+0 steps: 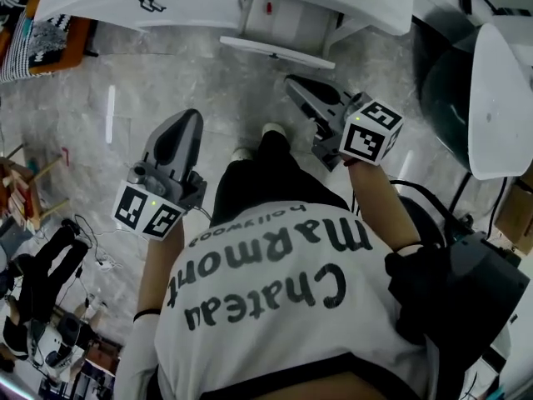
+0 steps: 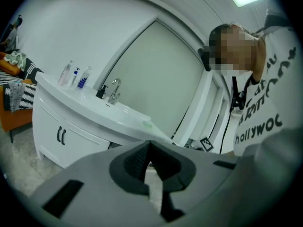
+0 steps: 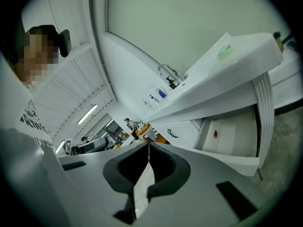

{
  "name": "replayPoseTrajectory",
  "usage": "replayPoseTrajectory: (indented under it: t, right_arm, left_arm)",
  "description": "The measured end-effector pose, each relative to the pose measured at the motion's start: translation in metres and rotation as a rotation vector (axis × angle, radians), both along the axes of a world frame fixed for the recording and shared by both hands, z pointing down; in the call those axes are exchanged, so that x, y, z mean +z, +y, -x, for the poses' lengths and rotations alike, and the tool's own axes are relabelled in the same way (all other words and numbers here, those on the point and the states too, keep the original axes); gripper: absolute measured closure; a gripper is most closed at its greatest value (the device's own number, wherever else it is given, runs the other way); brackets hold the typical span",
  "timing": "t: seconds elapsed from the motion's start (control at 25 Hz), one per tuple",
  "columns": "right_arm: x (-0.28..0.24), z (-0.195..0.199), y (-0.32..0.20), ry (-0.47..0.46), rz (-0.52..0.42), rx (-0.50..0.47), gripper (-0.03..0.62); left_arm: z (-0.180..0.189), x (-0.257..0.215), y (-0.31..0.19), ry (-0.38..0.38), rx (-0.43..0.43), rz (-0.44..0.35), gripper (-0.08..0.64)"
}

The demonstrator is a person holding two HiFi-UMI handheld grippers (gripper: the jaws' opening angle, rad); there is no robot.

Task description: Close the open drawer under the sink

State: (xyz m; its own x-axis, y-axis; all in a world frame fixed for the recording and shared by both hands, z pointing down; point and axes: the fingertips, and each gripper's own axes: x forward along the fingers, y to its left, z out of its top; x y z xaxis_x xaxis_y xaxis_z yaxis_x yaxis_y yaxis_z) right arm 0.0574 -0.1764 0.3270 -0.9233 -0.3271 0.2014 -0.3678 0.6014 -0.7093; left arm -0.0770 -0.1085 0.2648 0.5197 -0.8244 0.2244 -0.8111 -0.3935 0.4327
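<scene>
Nearest the head camera is the person's white printed shirt (image 1: 275, 307), filling the lower picture as they bend forward. Beyond it stands the white sink cabinet (image 1: 208, 2), with a curved top, a tap (image 2: 113, 90) and a few bottles (image 2: 75, 75) along the back. Grey marbled floor (image 1: 150, 82) lies bare between person and cabinet, and the room looks like a workshop, with cables and dark gear (image 1: 50, 265) heaped at the left.

Under the basin the drawer (image 1: 279, 32) stands pulled out towards the person. Its front panel is well clear of the cabinet face, and a small red thing (image 1: 268, 7) sits inside. It is not yet pushed in.

The left gripper (image 1: 185, 123) and the right gripper (image 1: 298, 86) are held out ahead, pointing at the cabinet and well apart from it. The right one is nearer the drawer front, so I judge it the likelier to push. Each has its jaws clenched together on nothing, which suits a shove with closed tips rather than a grasp.
</scene>
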Motion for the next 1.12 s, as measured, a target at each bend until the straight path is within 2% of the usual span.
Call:
replayPoseTrajectory:
  t: [0.16, 0.36, 0.48, 0.64, 0.84, 0.96, 1.12]
  right_arm:
    - [0.030, -0.004, 0.002, 0.019, 0.052, 0.011, 0.583]
    - [0.067, -0.013, 0.005, 0.034, 0.132, 0.068, 0.583]
    - [0.081, -0.017, 0.007, -0.007, 0.162, 0.088, 0.581]
    - [0.100, -0.001, 0.011, -0.070, 0.172, 0.074, 0.581]
    - [0.133, 0.015, 0.017, -0.076, 0.132, 0.078, 0.581]
    - [0.155, 0.023, 0.013, -0.106, 0.078, 0.078, 0.581]
    - [0.190, 0.035, 0.006, -0.106, -0.015, 0.086, 0.581]
  left_arm:
    - [-0.009, 0.035, 0.001, -0.056, 0.055, 0.047, 0.552]
    - [0.002, 0.068, 0.014, -0.004, 0.023, 0.125, 0.552]
    - [0.007, 0.085, 0.027, 0.005, -0.004, 0.185, 0.552]
    - [0.016, 0.104, 0.030, 0.012, -0.024, 0.210, 0.552]
    - [0.010, 0.138, 0.029, 0.079, 0.018, 0.203, 0.552]
    - [-0.003, 0.165, 0.021, 0.112, 0.101, 0.156, 0.552]
    - [-0.018, 0.200, 0.003, 0.112, 0.238, 0.055, 0.552]
